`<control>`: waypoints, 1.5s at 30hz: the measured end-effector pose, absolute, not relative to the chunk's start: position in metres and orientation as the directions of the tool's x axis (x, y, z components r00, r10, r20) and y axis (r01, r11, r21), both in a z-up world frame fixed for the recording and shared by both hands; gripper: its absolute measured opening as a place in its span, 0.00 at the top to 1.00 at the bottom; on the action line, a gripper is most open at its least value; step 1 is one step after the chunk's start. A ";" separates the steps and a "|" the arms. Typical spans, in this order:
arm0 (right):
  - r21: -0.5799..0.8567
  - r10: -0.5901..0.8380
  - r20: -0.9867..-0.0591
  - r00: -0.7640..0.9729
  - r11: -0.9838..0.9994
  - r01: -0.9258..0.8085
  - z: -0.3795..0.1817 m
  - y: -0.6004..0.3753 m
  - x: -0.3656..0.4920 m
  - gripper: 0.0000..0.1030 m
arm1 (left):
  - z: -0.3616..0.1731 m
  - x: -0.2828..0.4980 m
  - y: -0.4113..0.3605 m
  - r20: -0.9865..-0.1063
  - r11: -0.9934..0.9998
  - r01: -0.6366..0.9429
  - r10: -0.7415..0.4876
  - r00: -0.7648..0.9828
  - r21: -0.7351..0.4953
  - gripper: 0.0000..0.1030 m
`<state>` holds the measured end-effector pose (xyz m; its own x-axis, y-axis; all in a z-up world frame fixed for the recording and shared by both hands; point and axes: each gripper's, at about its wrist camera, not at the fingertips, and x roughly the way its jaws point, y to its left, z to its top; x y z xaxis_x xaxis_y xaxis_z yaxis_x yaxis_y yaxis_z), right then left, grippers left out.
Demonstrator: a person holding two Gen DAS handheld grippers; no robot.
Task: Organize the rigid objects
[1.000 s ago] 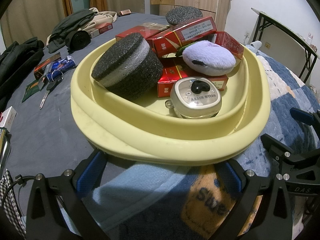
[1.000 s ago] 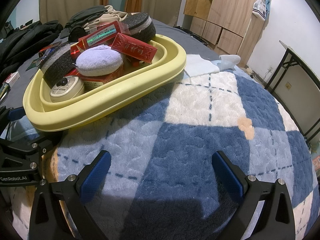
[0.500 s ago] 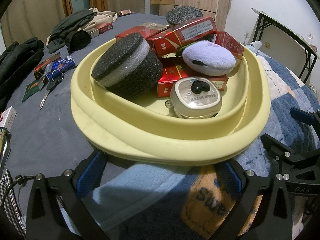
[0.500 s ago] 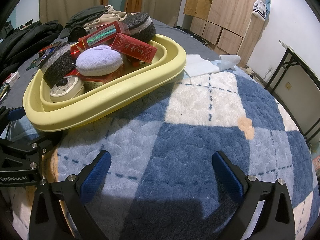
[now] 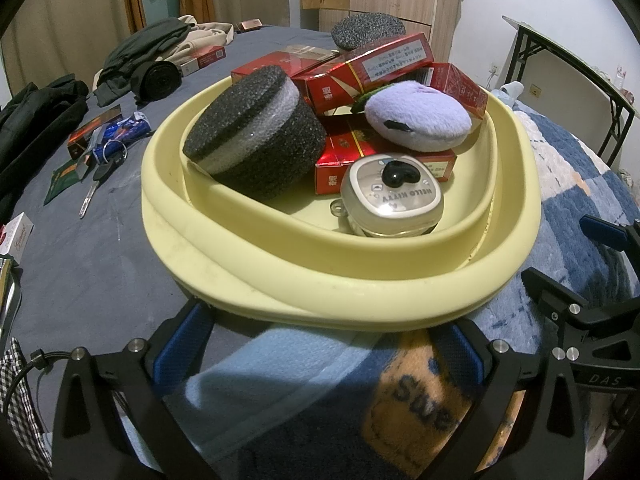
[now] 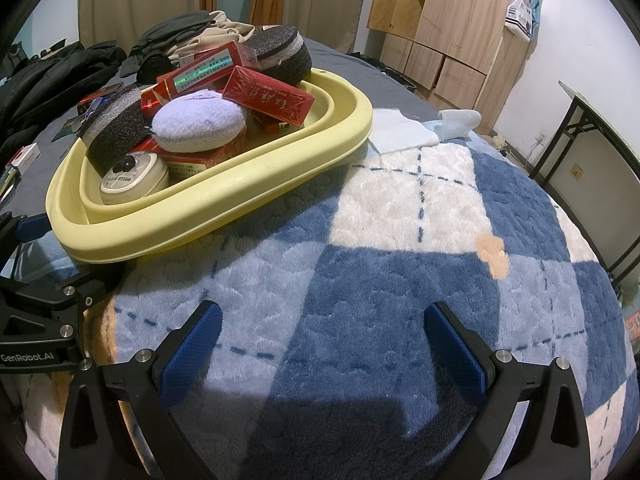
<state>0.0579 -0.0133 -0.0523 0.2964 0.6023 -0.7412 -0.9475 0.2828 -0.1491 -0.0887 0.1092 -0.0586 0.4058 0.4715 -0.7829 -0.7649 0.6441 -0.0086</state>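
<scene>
A pale yellow basin [image 5: 360, 280] [image 6: 224, 208] sits on the bed. It holds a black foam puck [image 5: 256, 136], several red boxes [image 5: 368, 68] [image 6: 268, 96], a lilac plush pad [image 5: 416, 120] [image 6: 198, 122] and a silver round Hello Kitty case [image 5: 394, 198] [image 6: 134, 178]. A second foam puck [image 6: 282, 54] lies at the basin's far end. My left gripper [image 5: 320, 354] is open and empty just in front of the basin's near rim. My right gripper [image 6: 320, 346] is open and empty over the blue plaid blanket [image 6: 400, 240], right of the basin.
On the grey sheet left of the basin lie keys [image 5: 100, 176], small packets [image 5: 92, 132], a white box [image 5: 16, 236] and dark clothes [image 5: 152, 68]. A white cloth [image 6: 400, 130] lies beyond the basin. Wooden cabinets [image 6: 460, 32] and a metal table [image 6: 592, 132] stand behind.
</scene>
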 end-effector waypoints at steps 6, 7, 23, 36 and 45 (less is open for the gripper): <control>-0.150 0.602 -0.741 0.297 0.283 -0.947 -0.052 -0.013 0.058 0.00 | -0.059 -0.089 0.109 -0.783 0.644 -0.765 0.471 0.406 -0.009 0.00; -0.150 0.602 -0.741 0.297 0.283 -0.947 -0.052 -0.013 0.058 0.00 | -0.059 -0.089 0.109 -0.783 0.644 -0.765 0.471 0.406 -0.009 0.00; -0.162 0.603 -0.737 0.306 0.282 -0.946 -0.053 -0.013 0.057 0.00 | -0.059 -0.089 0.109 -0.783 0.644 -0.765 0.471 0.406 -0.009 0.00; -0.162 0.603 -0.737 0.306 0.282 -0.946 -0.053 -0.013 0.056 0.00 | -0.059 -0.089 0.109 -0.783 0.644 -0.765 0.471 0.406 -0.009 0.00; -0.162 0.602 -0.737 0.306 0.282 -0.946 -0.053 -0.013 0.056 0.00 | -0.059 -0.089 0.109 -0.783 0.644 -0.765 0.471 0.406 -0.009 0.00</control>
<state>0.0564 -0.0133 -0.0532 0.3060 0.6025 -0.7372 -0.9456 0.2823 -0.1617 -0.0887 0.1091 -0.0587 0.4060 0.4713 -0.7830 -0.7650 0.6440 -0.0090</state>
